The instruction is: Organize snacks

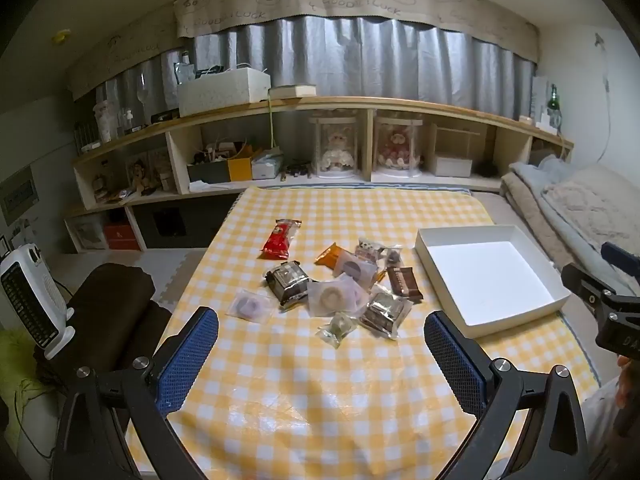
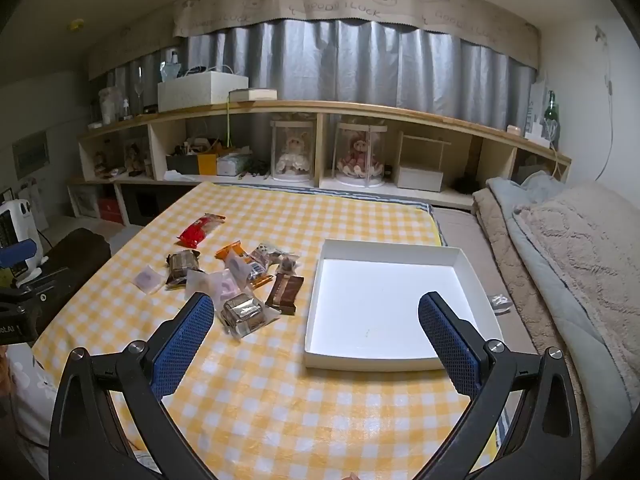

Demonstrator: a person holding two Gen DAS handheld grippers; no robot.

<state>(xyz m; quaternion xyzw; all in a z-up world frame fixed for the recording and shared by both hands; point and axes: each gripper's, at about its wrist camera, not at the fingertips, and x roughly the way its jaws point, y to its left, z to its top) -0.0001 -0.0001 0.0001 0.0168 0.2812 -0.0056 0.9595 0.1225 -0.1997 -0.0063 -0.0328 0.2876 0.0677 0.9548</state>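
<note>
A pile of wrapped snacks (image 1: 340,284) lies in the middle of the yellow checked table (image 1: 300,380); a red packet (image 1: 280,238) sits at its far left. An empty white box (image 1: 492,280) stands to the right of the pile; it also shows in the right wrist view (image 2: 392,304). My left gripper (image 1: 320,328) is open and empty, just short of the pile. My right gripper (image 2: 316,312) is open and empty, above the table by the box's near left corner, with the pile (image 2: 236,280) to its left.
A long wooden shelf (image 1: 320,152) with dolls and boxes runs behind the table. Folded blankets (image 2: 560,248) lie to the right. A white heater (image 1: 28,296) and a brown cushion (image 1: 108,300) are to the left.
</note>
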